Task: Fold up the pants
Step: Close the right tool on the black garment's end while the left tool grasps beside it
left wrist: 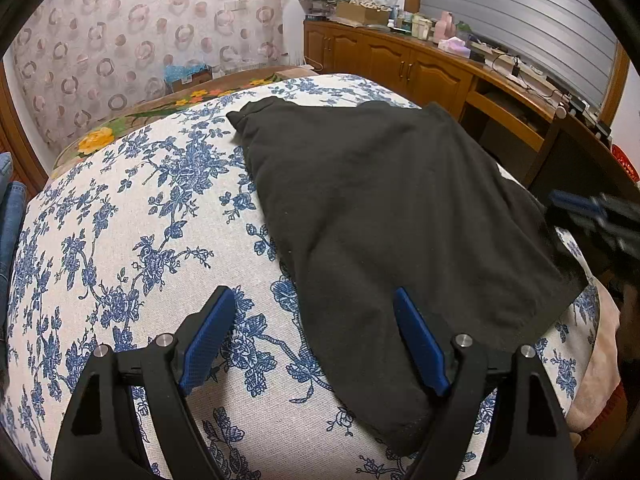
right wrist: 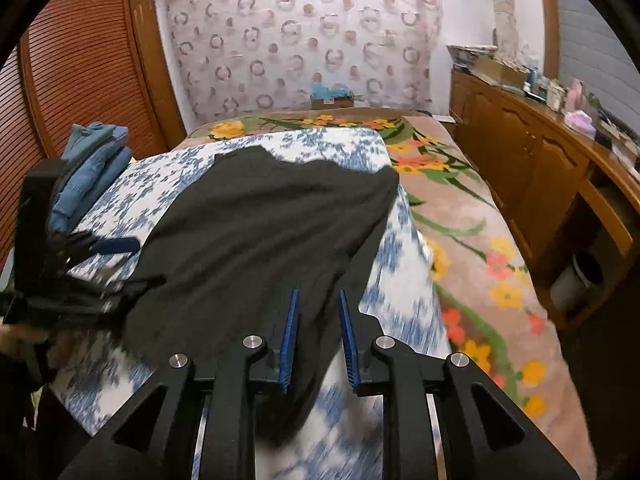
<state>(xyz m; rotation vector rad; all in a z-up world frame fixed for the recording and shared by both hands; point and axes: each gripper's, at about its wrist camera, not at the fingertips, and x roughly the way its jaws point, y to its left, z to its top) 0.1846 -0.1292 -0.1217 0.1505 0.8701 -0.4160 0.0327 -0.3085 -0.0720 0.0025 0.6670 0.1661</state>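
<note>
Black pants (left wrist: 380,208) lie folded into a broad panel on a blue-flowered white cloth (left wrist: 140,220) over the bed. My left gripper (left wrist: 313,291) hovers open and wide at the pants' near left edge, with one pad over the cloth and the other over the black fabric, holding nothing. In the right wrist view, the pants (right wrist: 260,232) stretch away ahead. My right gripper (right wrist: 319,291) is above their near right corner, its pads a narrow gap apart and not pressing on the fabric. The left gripper (right wrist: 116,246) shows at the left. The right gripper (left wrist: 592,208) appears blurred at the right edge.
A stack of folded blue jeans (right wrist: 92,164) sits at the bed's far left by a louvred wooden door (right wrist: 80,60). A flowered blanket (right wrist: 480,240) covers the bed's right side. A wooden cabinet (left wrist: 400,60) with clutter on top runs along the right wall.
</note>
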